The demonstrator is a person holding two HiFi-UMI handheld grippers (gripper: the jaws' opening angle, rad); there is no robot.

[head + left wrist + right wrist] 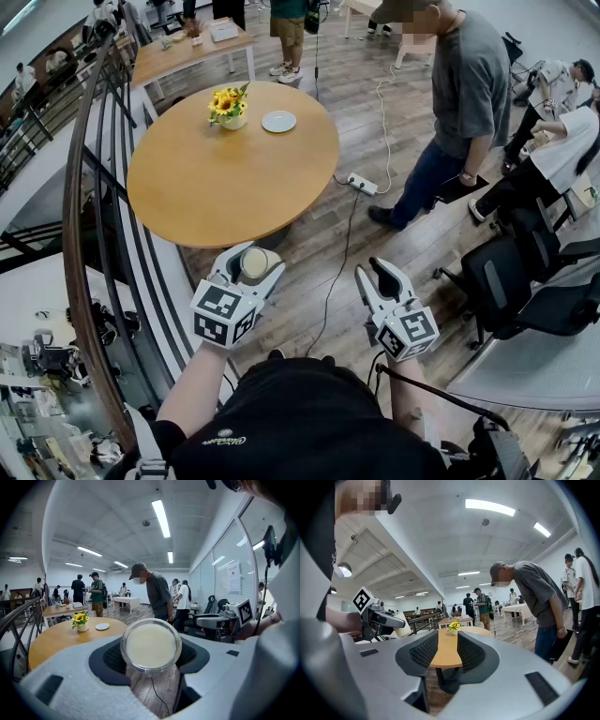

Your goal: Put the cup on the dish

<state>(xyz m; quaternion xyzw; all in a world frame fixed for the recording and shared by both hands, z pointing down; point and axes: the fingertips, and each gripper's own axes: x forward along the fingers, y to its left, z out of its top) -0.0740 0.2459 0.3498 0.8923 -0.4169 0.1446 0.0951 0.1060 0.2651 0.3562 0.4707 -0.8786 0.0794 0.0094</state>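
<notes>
- Cup (151,645): clear, rigid, likely light and slick; left gripper (246,272) pinches its round wall, the sensible hold.
- Right gripper (447,648): spread, empty; dish (278,121) lies far ahead.

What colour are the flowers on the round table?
The flowers are yellow with green leaves, best seen in the head view.

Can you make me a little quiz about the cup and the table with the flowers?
1. Which one holds the cup? A: left gripper. B: right gripper. C: neither.
2. True or false: the cup already sits on the dish.
3. Fill in: the flowers beside the dish on the round table are ____ in colour.
Key: 1 A; the right gripper is empty, its jaws apart. 2 false. 3 yellow.
</notes>
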